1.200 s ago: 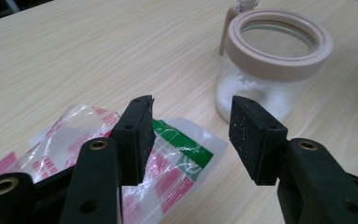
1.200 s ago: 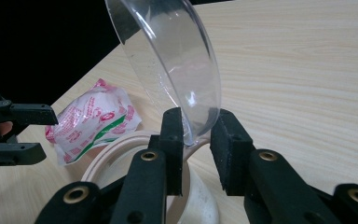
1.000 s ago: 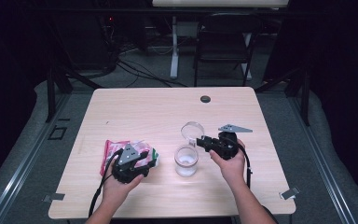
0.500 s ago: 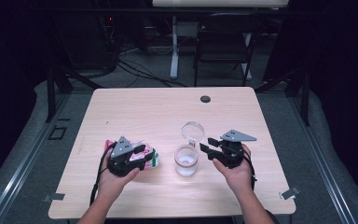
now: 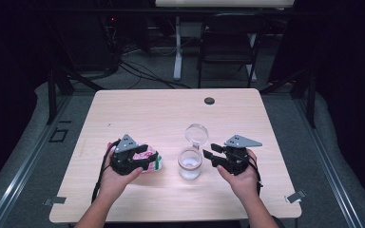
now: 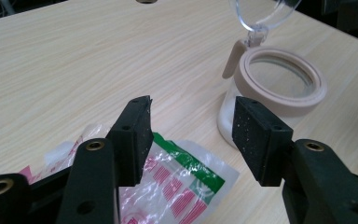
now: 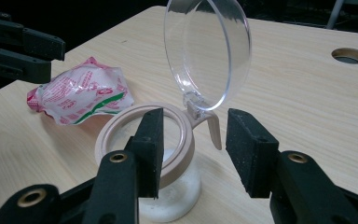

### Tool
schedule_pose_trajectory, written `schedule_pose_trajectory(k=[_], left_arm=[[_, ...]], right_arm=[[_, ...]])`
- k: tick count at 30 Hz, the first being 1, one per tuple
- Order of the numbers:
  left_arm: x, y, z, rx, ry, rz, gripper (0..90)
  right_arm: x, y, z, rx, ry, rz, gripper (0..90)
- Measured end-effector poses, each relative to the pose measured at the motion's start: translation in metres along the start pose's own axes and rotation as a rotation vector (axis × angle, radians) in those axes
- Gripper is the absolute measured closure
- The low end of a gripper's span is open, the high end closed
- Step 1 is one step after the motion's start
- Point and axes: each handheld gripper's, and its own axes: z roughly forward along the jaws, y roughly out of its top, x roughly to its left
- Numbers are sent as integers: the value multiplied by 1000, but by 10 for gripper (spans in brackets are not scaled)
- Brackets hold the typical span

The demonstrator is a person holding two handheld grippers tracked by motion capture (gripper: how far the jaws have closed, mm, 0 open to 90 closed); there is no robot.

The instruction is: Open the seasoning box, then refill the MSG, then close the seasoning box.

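Note:
A clear jar (image 5: 190, 164) with a beige rim (image 7: 116, 128) stands mid-table, its clear hinged lid (image 7: 209, 51) flipped up and open. White powder lies at its bottom. A red, white and green plastic packet (image 5: 151, 160) lies flat on the table left of the jar. My left gripper (image 5: 145, 159) hovers open just over the packet (image 6: 182, 182), jaws pointing toward the jar (image 6: 270, 88). My right gripper (image 5: 210, 153) is open beside the jar's right side, level with the rim, holding nothing. In the right gripper view the packet (image 7: 81, 93) lies beyond the jar.
The wooden table (image 5: 138, 109) has a round cable hole (image 5: 209, 100) near its far edge. A dark chair (image 5: 228, 42) and a white desk leg (image 5: 177, 47) stand on the floor behind the table.
Both grippers have shifted. The left one moved up and right over the packet. The right one drew back slightly from the jar and lowered; the jar's lid stays open.

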Motion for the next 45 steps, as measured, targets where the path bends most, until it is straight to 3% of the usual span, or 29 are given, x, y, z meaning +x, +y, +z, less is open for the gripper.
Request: schedule_pose_trajectory(k=[3,10,15,17,22,27,33,39,45], left_arm=[[-3,-5,-4,22,19,46,474],[-5,-23,-10,5,61,68,448],[-10,-33,-3,55,67,109,434],[-13,-34,-1,62,80,135,412],[-16,-36,2,71,85,141,385],[-20,-37,5,86,102,173,369],[-23,-39,9,85,91,172,318],[-28,-41,12,92,141,217,301],[-28,-44,17,116,153,232,300]], right_arm=[[2,-1,1,-8,1,-3,567],[4,-1,1,-12,6,-9,562],[6,0,1,-20,12,-24,555],[6,0,1,-19,11,-27,553],[5,-1,2,-20,13,-16,547],[5,-1,4,-10,13,-24,537],[5,-1,4,-14,6,-23,534],[5,-2,5,-9,12,-22,533],[5,-2,6,-6,12,-18,534]])
